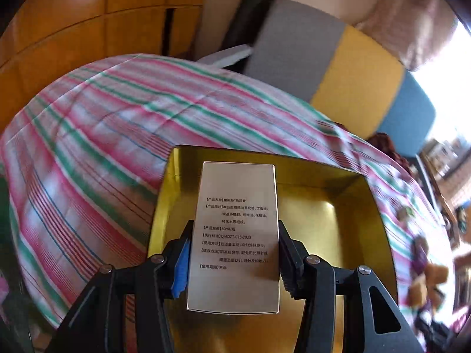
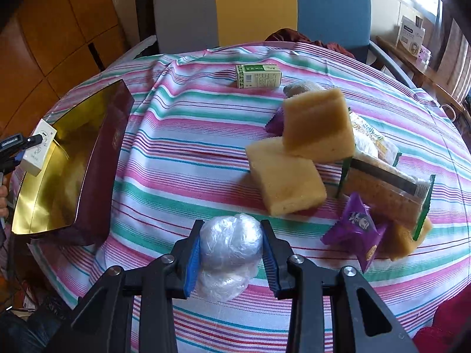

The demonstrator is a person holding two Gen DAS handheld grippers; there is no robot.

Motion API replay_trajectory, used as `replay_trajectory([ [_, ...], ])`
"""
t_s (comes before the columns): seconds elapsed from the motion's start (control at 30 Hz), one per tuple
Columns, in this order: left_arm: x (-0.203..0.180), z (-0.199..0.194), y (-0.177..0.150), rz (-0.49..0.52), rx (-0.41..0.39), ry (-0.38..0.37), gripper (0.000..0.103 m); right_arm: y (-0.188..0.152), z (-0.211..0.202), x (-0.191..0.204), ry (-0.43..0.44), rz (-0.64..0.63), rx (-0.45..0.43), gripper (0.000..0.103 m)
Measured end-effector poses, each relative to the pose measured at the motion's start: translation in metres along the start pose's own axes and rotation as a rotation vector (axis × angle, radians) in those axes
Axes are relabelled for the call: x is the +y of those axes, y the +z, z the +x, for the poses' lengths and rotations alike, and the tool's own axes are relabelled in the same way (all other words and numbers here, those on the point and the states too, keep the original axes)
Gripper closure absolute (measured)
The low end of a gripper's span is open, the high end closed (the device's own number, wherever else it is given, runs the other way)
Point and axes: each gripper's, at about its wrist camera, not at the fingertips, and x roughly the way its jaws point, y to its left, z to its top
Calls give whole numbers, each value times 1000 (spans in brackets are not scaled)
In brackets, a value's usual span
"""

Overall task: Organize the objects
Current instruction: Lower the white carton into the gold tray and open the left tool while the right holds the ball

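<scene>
My left gripper (image 1: 234,232) is shut on a small white carton (image 1: 235,235) with printed text and holds it over the open gold-lined box (image 1: 347,206). In the right wrist view the same carton (image 2: 39,147) hangs at the box's (image 2: 97,158) left edge, held by the left gripper (image 2: 26,142). My right gripper (image 2: 231,235) is shut on a ball of clear plastic wrap (image 2: 231,244) just above the striped tablecloth (image 2: 182,147), right of the box.
On the cloth lie a green-and-white carton (image 2: 258,75), yellow sponges (image 2: 318,123) (image 2: 285,176), a purple snack packet (image 2: 357,232) and a cracker pack (image 2: 385,185). A grey, yellow and blue chair (image 2: 253,8) stands behind the table.
</scene>
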Motion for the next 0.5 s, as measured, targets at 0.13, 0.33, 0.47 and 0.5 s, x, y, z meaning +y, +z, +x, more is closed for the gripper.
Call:
replay_trajectory([
  [0.13, 0, 19, 8, 7, 4, 84, 52, 0, -1, 4, 11, -15, -7, 67],
  [0.33, -8, 46, 17, 70, 6, 151, 51, 0, -2, 8, 7, -38, -16, 67],
  [0.47, -6, 52, 19, 56, 12, 170, 49, 1, -4, 8, 6, -38, -26, 67],
  [0.5, -6, 52, 20, 57, 5, 169, 45, 1, -4, 8, 6, -39, -29, 67],
])
